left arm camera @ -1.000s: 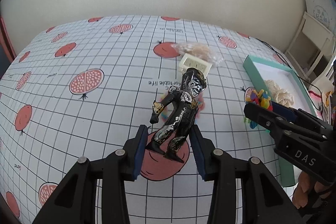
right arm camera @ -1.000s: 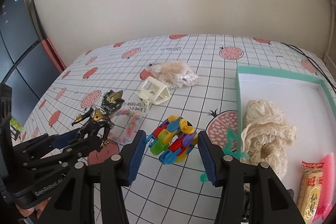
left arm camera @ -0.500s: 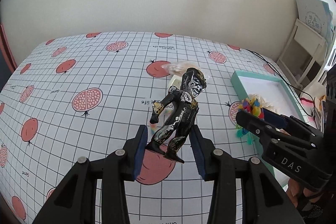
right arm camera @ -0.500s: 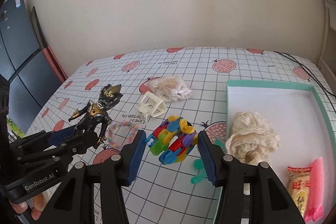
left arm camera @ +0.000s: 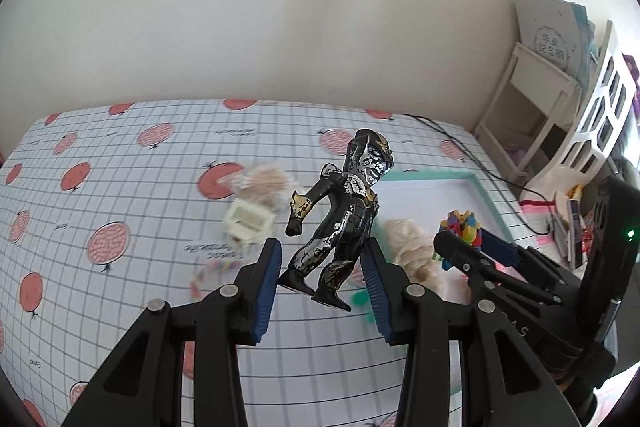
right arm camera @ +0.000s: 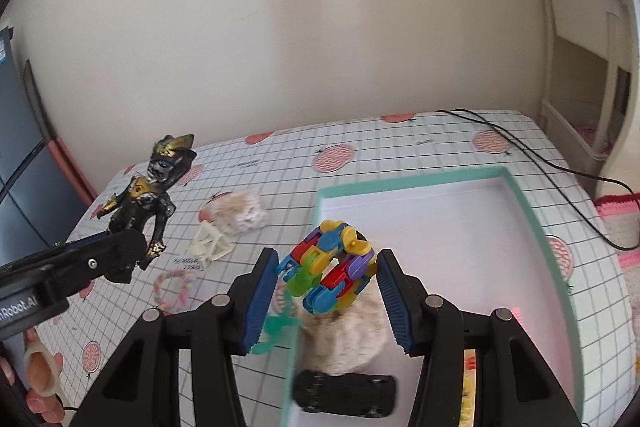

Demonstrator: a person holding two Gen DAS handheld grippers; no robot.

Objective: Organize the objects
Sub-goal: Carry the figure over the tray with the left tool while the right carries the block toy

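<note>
1. The left gripper (left arm camera: pixel 322 277) is clenched on the black and silver action figure (left arm camera: pixel 344 223), its blue pads pressing the legs from both sides. The figure hangs clear of the tablecloth (left arm camera: pixel 120 195), just to the left of the teal box (left arm camera: pixel 486 195).
2. The right gripper (right arm camera: pixel 328 277) is clenched on the ring of coloured plastic links (right arm camera: pixel 330 271), pads against its two outer sides. It is held in the air over the left wall of the teal box (right arm camera: pixel 532 227).
3. Handling, as I judge it: the figure looks like hard, glossy plastic, light and stiff but likely slick, and its head leans well off to the right. The legs are a fair hold (the thin arms would be poorer).
4. The ring looks light and jointed, so it may flex or fold if squeezed harder; gripping across its outside suits it.
5. Inside the box the near-left part is taken: a cream lace bundle (right arm camera: pixel 344 331) and a black toy car (right arm camera: pixel 344 393) lie there. The far right of the white floor is bare.
6. The box walls stand up, so each toy must pass over the rim before lowering.
7. Left of the box on the cloth lie a cream plastic frame (right arm camera: pixel 210 247), a pastel bracelet (right arm camera: pixel 174 289), a green plastic piece (right arm camera: pixel 276 331) and a bag of pale bits (right arm camera: pixel 240 211).
</note>
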